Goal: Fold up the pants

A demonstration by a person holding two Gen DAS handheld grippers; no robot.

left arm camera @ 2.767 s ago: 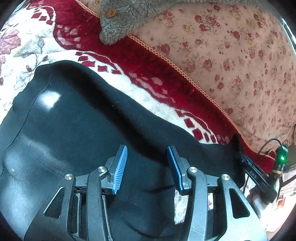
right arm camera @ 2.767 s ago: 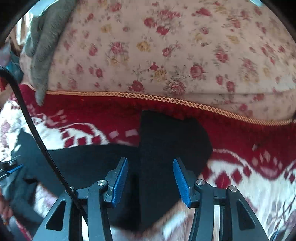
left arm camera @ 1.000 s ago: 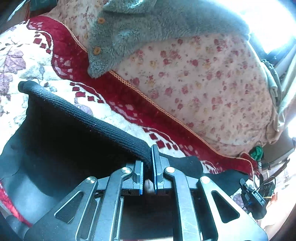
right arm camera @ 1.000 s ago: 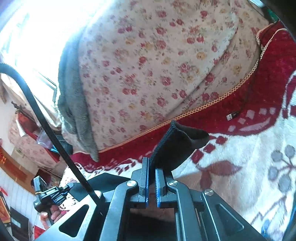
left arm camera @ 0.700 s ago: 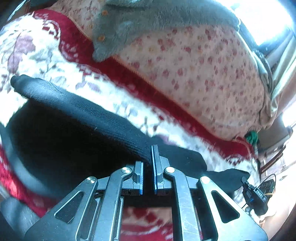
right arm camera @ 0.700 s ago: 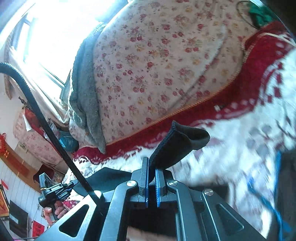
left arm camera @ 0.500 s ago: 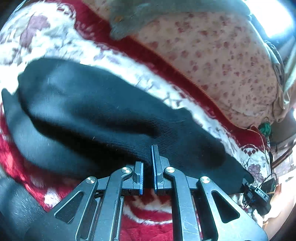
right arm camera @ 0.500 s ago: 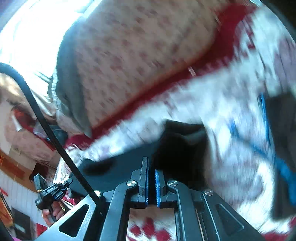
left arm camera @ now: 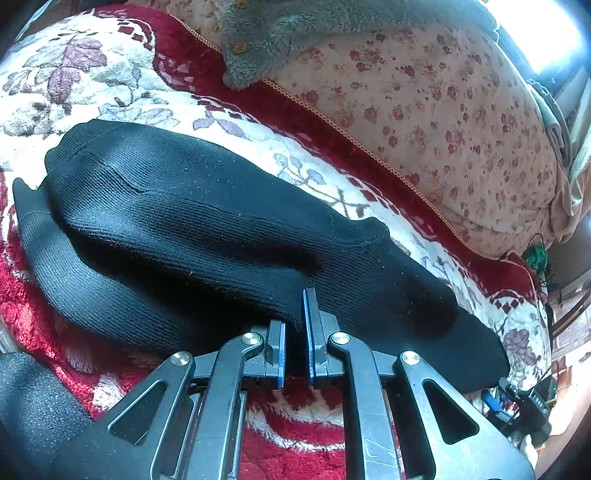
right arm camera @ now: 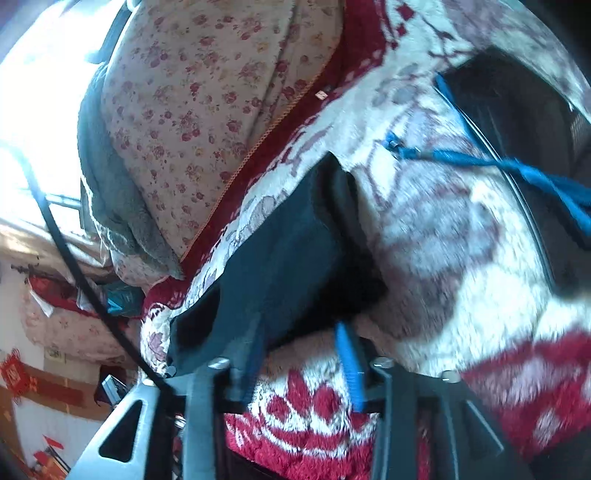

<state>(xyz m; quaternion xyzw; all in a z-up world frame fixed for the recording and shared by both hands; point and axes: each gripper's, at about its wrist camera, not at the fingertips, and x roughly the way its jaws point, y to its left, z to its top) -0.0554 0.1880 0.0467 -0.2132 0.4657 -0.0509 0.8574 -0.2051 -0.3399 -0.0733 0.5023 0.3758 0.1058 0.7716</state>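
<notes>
The black knit pants lie folded over themselves on the red and white floral blanket. My left gripper is shut on the near edge of the top layer, low over the blanket. In the right wrist view the other end of the pants rests on the blanket just beyond my right gripper. Its jaws are opening, and the blue pads stand apart without pressing on the cloth. This view is blurred.
A cream cushion with small red flowers rises behind the blanket, with a grey fleece garment draped over it. A blue cord and a dark object lie to the right of the pants. A black cable hangs at left.
Both grippers came down and laid the lifted end of the pants over the rest on the blanket. The right jaws, shut on the cloth before, now stand apart. The left stays shut.
</notes>
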